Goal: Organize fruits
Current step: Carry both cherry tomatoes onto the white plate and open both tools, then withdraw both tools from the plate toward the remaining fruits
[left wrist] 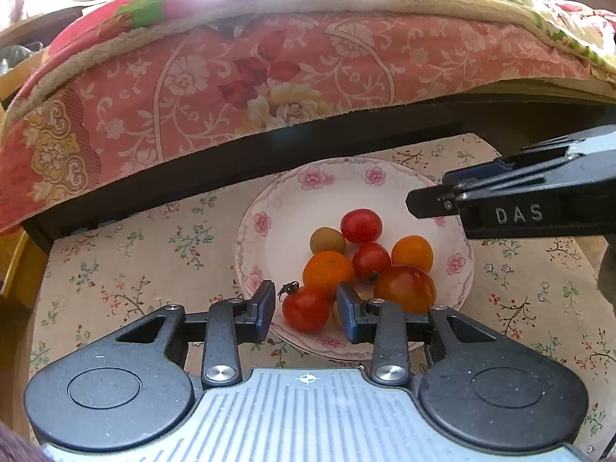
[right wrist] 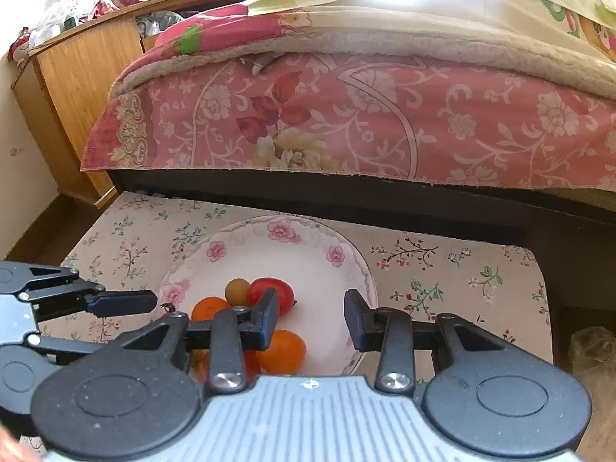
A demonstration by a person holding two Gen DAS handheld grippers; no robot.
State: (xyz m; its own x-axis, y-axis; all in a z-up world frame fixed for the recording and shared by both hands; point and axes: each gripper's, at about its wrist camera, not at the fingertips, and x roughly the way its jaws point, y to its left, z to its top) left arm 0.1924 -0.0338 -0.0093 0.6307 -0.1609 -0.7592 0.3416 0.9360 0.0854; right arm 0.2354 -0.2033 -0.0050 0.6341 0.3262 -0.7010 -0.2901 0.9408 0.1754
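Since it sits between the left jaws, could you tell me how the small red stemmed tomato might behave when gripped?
The small red stemmed tomato is round and glossy, so it may slip or roll. It probably bruises if squeezed hard. Neighbouring tomatoes on the floral plate may shift.

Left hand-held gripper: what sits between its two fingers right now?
In the left wrist view, a red tomato with a dried stem lies between the fingers of the left hand-held gripper, on the plate; the pads don't touch it.
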